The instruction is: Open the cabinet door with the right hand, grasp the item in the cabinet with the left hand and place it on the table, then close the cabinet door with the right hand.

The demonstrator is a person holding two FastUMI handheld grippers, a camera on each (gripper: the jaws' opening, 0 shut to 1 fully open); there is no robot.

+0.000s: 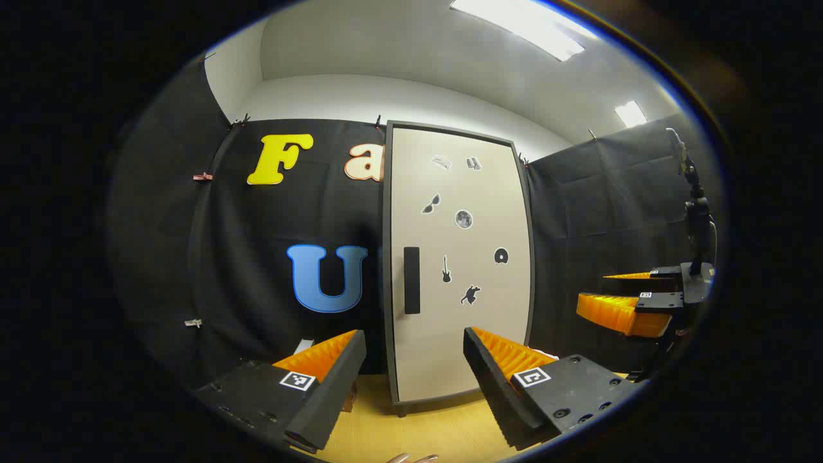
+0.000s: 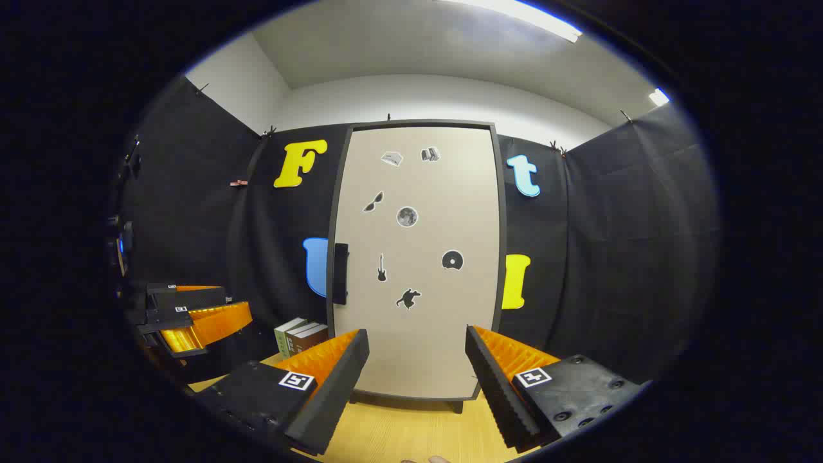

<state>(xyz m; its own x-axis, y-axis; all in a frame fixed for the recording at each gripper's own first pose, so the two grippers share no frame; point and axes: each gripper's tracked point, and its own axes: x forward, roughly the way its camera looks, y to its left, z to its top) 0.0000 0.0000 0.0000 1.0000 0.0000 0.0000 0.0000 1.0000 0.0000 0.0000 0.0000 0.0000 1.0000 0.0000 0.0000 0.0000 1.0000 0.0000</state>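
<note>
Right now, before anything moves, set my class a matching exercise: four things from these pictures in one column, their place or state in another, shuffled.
Things:
1. cabinet door
2. door handle
3. books
4. left gripper

Descriptions:
A. standing on the table beside the cabinet
B. open, holding nothing
C. closed, with stickers on it
D. dark vertical bar at the door's edge

Pairs: 1-C, 2-D, 3-A, 4-B
</note>
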